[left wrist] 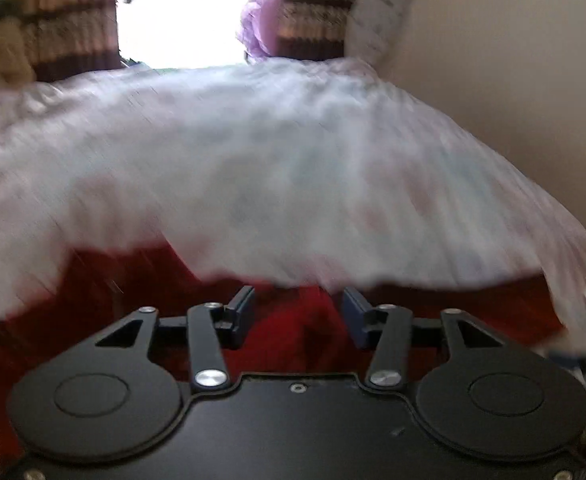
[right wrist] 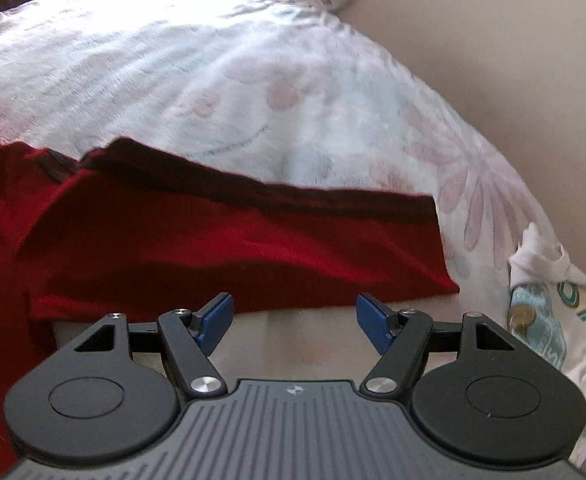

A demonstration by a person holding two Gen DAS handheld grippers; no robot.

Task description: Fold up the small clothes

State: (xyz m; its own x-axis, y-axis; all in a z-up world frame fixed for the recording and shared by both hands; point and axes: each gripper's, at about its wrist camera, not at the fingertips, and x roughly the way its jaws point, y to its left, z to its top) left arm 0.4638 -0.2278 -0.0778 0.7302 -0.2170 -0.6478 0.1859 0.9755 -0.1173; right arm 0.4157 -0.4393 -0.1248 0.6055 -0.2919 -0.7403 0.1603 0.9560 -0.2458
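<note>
A dark red garment (right wrist: pixel 229 248) lies on the bed, folded over with a darker hem along its far edge. In the right wrist view my right gripper (right wrist: pixel 293 322) is open and empty just short of the garment's near edge. In the left wrist view, which is motion-blurred, my left gripper (left wrist: pixel 295 316) is open right above the red garment (left wrist: pixel 293 332), with red cloth showing between the fingers; nothing is clamped.
A white bedspread with pale pink flowers (right wrist: pixel 293 100) covers the bed. A white printed garment (right wrist: pixel 549 304) lies at the right edge. A beige wall (right wrist: pixel 513 40) runs along the right. Curtains (left wrist: pixel 69 28) and a bright window (left wrist: pixel 181 16) stand behind.
</note>
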